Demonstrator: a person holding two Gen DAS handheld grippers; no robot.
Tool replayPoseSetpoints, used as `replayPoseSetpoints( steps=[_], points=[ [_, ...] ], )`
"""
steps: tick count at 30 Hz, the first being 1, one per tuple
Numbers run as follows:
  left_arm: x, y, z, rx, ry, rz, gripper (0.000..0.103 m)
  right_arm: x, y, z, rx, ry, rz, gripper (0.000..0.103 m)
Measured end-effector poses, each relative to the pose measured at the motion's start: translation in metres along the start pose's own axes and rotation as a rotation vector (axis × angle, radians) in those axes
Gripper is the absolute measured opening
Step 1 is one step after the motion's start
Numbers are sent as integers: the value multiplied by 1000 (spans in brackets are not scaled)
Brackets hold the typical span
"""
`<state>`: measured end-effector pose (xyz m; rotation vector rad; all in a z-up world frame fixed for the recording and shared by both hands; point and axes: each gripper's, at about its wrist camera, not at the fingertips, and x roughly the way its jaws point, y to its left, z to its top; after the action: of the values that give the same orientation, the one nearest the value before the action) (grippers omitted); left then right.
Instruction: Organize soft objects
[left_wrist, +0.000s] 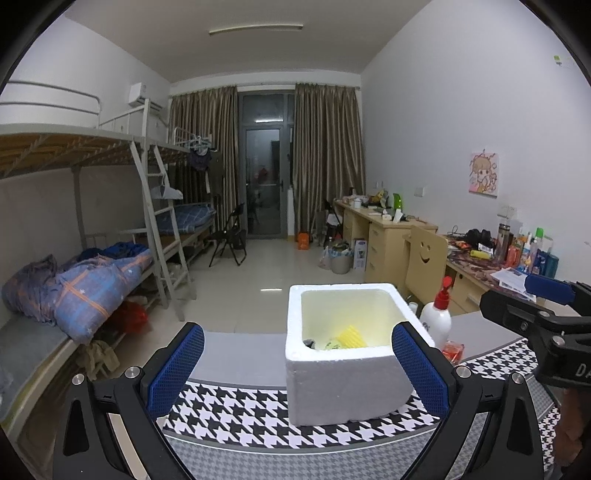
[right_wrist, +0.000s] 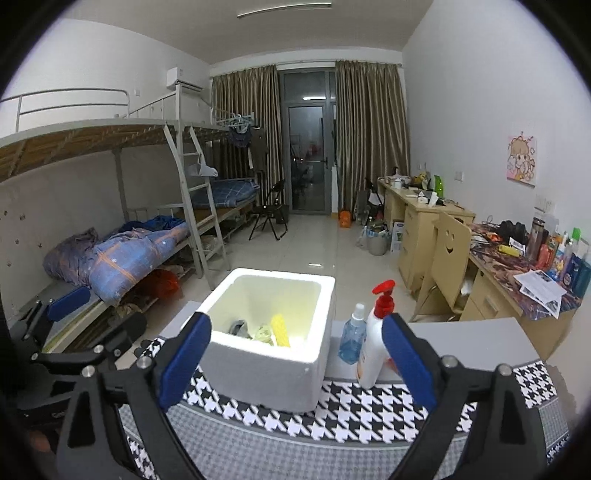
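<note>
both the left gripper (left_wrist: 299, 369) and the right gripper (right_wrist: 295, 363) stand wide open and empty before the white foam box (right_wrist: 273, 373), where the yellow sponge (right_wrist: 280, 329) and crumpled cloths (right_wrist: 263, 331), at twelve o'clock, look light, squashy, best pinched mid-body.

The left gripper (left_wrist: 298, 363) points slightly downward with its blue-padded fingers (left_wrist: 176, 369) spread wide and nothing between the pads. The right gripper (right_wrist: 297, 363) tilts down likewise, its fingers (right_wrist: 408, 363) standing wide apart and holding nothing. Each shows at the edge of the other's view, side by side and apart.
</note>
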<state>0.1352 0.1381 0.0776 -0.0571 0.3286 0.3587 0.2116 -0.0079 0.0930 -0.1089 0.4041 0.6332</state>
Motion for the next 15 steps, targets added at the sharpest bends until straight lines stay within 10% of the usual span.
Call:
replayPoseSetpoints(
  steps=[15],
  points=[
    [-59, -13, -4, 30, -47, -16, 102, -75, 14, -14, -61, -72, -46, 96]
  ],
)
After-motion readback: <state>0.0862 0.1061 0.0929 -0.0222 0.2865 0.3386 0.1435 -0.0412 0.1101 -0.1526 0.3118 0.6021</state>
